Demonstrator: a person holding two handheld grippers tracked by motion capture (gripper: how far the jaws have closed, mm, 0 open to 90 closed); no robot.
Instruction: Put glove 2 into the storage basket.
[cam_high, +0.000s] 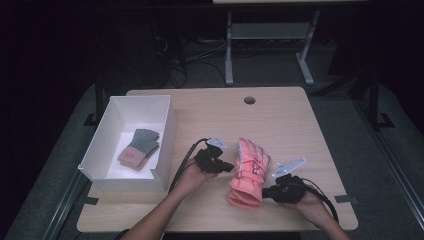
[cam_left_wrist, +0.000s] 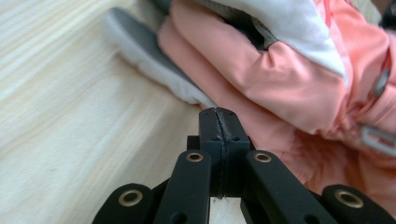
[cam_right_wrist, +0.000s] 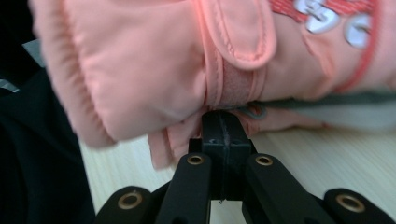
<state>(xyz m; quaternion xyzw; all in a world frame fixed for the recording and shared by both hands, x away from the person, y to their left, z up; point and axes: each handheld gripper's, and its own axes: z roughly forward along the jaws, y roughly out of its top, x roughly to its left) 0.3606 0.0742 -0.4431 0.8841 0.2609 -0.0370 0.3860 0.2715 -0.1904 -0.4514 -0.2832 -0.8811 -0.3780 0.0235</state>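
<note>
A salmon-pink ski glove (cam_high: 248, 172) lies on the wooden table (cam_high: 295, 125), fingers pointing away from me. My left gripper (cam_high: 231, 167) is at its left side, jaws shut; in the left gripper view its tip (cam_left_wrist: 218, 112) meets the glove's edge (cam_left_wrist: 280, 84), beside a grey-white padded part (cam_left_wrist: 154, 60). My right gripper (cam_high: 265, 191) is at the cuff on the right, jaws shut. In the right gripper view its tip (cam_right_wrist: 223, 115) touches the underside of the cuff (cam_right_wrist: 140, 70) below the strap. I see no fabric between either pair of jaws.
A white open box (cam_high: 166, 142) stands at the table's left and holds a grey and pink knit glove (cam_high: 139, 148). A round cable hole (cam_high: 249, 100) sits near the far edge. Table legs and cables lie on the dark floor beyond.
</note>
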